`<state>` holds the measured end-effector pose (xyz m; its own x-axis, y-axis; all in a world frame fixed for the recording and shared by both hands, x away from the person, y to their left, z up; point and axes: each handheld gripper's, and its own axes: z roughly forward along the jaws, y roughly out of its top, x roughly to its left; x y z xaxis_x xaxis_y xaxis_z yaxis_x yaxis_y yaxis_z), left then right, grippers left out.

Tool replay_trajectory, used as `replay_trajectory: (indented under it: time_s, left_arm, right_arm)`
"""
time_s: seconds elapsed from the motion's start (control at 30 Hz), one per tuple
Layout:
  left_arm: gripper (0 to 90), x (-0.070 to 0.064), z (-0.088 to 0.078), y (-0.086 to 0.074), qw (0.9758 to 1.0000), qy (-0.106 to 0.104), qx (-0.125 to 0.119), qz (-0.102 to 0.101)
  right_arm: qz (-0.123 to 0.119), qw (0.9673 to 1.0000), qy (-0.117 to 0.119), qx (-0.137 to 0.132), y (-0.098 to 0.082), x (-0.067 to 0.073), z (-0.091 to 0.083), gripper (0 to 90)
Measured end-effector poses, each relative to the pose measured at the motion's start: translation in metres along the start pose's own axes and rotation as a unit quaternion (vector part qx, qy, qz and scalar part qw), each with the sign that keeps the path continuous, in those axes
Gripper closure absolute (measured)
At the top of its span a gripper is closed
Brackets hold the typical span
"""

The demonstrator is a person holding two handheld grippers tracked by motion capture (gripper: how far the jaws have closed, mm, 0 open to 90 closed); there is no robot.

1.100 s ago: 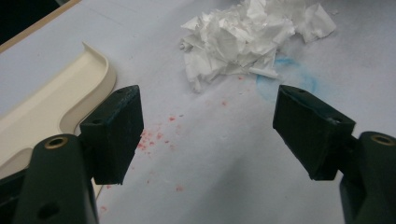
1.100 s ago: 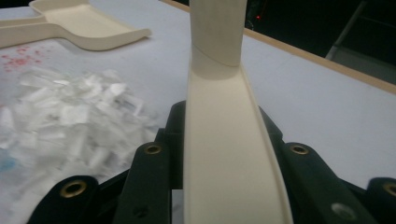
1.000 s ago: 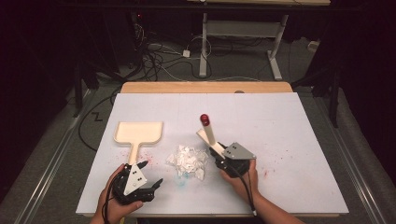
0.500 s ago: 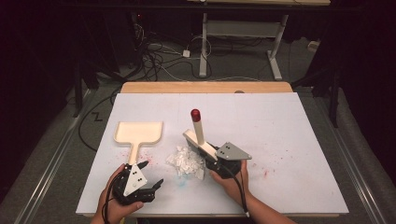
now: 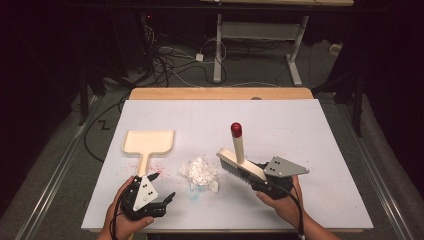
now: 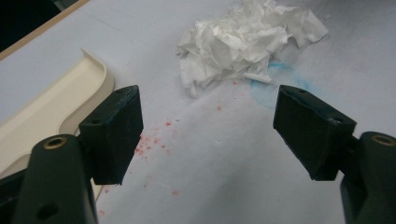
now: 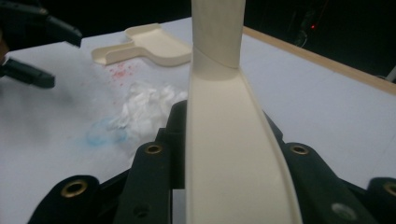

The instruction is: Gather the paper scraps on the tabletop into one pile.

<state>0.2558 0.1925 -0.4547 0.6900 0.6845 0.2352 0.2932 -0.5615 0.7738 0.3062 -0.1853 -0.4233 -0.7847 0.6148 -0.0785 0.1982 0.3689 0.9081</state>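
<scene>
pinching the cream brush point(image 5: 241, 164) by its head, the right gripper point(image 5: 272, 181) holds it at the near right of the bench point(image 5: 300, 130), its fingers point(image 7: 154, 172) pressed against both sides of the brush, the red-tipped handle rising up and away. just left of the bristles lies the crumpled white paper point(image 5: 201, 173), near a faint blue stain. the left gripper point(image 5: 161, 188) sits at the near left, fingers point(image 6: 114, 133) spread with nothing between them, just beside the handle of the cream dustpan point(image 5: 148, 143), whose pan lies farther off.
</scene>
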Motion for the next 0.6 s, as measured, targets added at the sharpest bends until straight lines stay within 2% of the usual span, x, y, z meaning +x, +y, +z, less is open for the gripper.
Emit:
replay_trajectory:
  time_s: [0.03,0.07,0.13,0.23,0.33,0.47,0.57,0.6]
  left_arm:
    - [23.1,0.000,0.000,0.000,1.0000,0.000,-0.001,-0.001]
    - [23.2,0.001,0.000,0.000,1.0000,0.000,-0.001,-0.002]
    - [23.1,0.001,0.001,-0.001,1.0000,-0.001,0.000,-0.003]
    - [23.2,0.000,0.001,0.000,1.0000,-0.003,0.002,-0.003]
    - [23.2,-0.001,0.000,0.002,1.0000,-0.004,-0.002,0.000]
    - [23.2,0.001,0.002,0.001,1.0000,-0.008,-0.002,-0.005]
    - [23.2,0.001,0.003,0.000,0.9999,-0.011,-0.003,-0.006]
    - [23.2,0.001,0.003,0.000,0.9999,-0.013,-0.004,-0.009]
  right_arm:
    - [-0.002,1.0000,0.004,0.008,-0.002,0.001,-0.005,67.9]
    - [0.001,0.9996,0.020,0.020,-0.007,0.002,-0.014,67.9]
    - [0.000,0.9994,0.025,0.024,-0.009,0.002,-0.017,67.9]
    - [0.005,0.9982,0.049,0.035,-0.016,0.004,-0.020,67.9]
    - [0.016,0.9967,0.070,0.038,-0.019,0.008,-0.012,67.9]
    - [-0.002,0.9959,0.082,0.036,-0.016,0.019,0.008,68.0]
    - [-0.004,0.9961,0.083,0.029,-0.012,0.022,0.025,68.0]
    - [-0.009,0.9968,0.076,0.025,-0.010,0.022,0.028,68.0]
